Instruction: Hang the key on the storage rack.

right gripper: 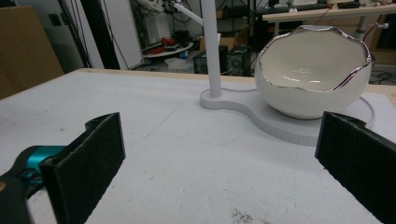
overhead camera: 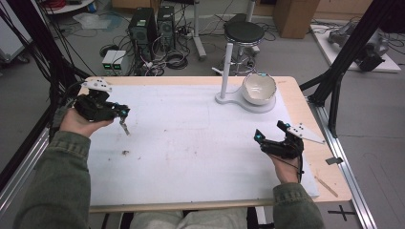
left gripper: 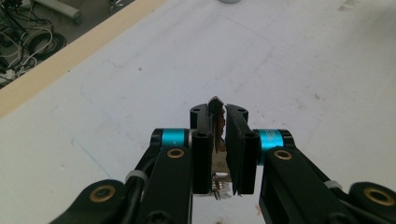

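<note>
My left gripper [overhead camera: 122, 113] hovers over the left part of the white mat [overhead camera: 191, 143], held in a hand. Its jaws are shut on a small thin metal piece [overhead camera: 125, 127] that hangs down below them. In the left gripper view the left gripper [left gripper: 223, 108] pinches that shiny piece [left gripper: 217, 128] between its pads. My right gripper [overhead camera: 270, 130] rests low at the right of the mat, open with nothing between its fingers. In the right gripper view the right gripper [right gripper: 222, 163] faces a white eggshell-shaped bowl [right gripper: 313, 70] with a silver rim.
The bowl [overhead camera: 259, 88] sits on a white stand base [overhead camera: 228, 99] with an upright post [overhead camera: 228, 69] at the back right. A small dark speck [overhead camera: 125, 152] lies on the mat below the left gripper. The wooden table edge [overhead camera: 329, 171] borders the mat.
</note>
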